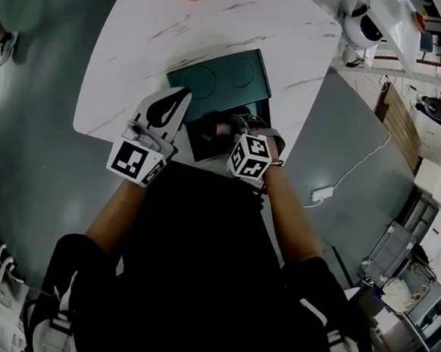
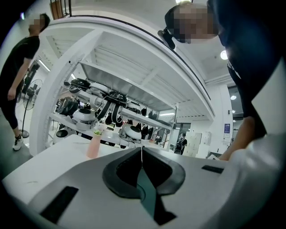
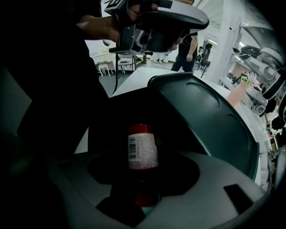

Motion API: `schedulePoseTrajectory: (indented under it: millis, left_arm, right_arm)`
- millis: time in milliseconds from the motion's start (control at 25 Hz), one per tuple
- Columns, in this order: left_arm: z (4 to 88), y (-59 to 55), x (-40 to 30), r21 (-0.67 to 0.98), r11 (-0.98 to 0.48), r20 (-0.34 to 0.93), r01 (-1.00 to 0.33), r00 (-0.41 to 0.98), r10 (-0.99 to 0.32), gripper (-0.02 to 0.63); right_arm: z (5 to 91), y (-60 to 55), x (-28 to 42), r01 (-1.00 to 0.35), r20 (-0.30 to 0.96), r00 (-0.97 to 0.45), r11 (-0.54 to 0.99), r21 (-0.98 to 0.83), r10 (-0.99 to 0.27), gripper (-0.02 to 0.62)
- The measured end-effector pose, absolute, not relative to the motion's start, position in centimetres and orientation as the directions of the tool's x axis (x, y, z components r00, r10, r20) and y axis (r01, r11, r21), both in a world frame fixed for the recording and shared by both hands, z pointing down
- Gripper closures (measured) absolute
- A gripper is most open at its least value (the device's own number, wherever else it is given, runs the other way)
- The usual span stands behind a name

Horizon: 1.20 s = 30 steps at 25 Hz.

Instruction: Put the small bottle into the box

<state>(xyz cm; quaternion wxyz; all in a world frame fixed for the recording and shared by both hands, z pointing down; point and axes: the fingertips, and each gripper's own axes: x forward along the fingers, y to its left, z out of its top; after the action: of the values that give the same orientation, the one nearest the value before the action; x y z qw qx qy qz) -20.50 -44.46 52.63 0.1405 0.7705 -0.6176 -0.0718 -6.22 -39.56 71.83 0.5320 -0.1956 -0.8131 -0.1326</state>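
We have the small bottle [image 3: 143,146] in the right tongs [image 3: 145,188]. Their jaws are clamped on its near end, and its labelled red body sticks out ahead of them. In the right gripper view the bottle hangs over the dark hollow of the box [image 1: 204,143], and the teal lid [image 3: 210,120] is swung back, open, behind and to the right of it. From the head view the right tongs sit over the near part of the box, which lies on the white marbled worktop [image 1: 139,51].

The left tongs [image 2: 142,154] are closed tip to tip with nothing gripped. Only a sliver of teal shows through the gap lower down, and we take it for the box beyond them. They hang just beside the box's left edge, taking no part. A pink container [image 2: 94,145] stands well away on the far side of the worktop.

We judge the task well along: the lid is open and the bottle is picked up and brought to the box. We cannot tell from these views whether its far end is already below the rim. What remains, as we read it, is to lower the bottle, part the jaws and draw the right tongs clear.
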Motion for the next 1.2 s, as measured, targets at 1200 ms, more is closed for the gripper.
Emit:
schedulePoseTrajectory:
  millis: [1200]
  left_arm:
    - [42.0,-38.9,-15.5,0.086,-0.292,-0.056,-0.953,0.288,-0.956,0.586]
  right_arm:
    - [42.3,-44.1,-4.2,-0.134,0.085,-0.988,0.987,-0.084,-0.127,0.556]
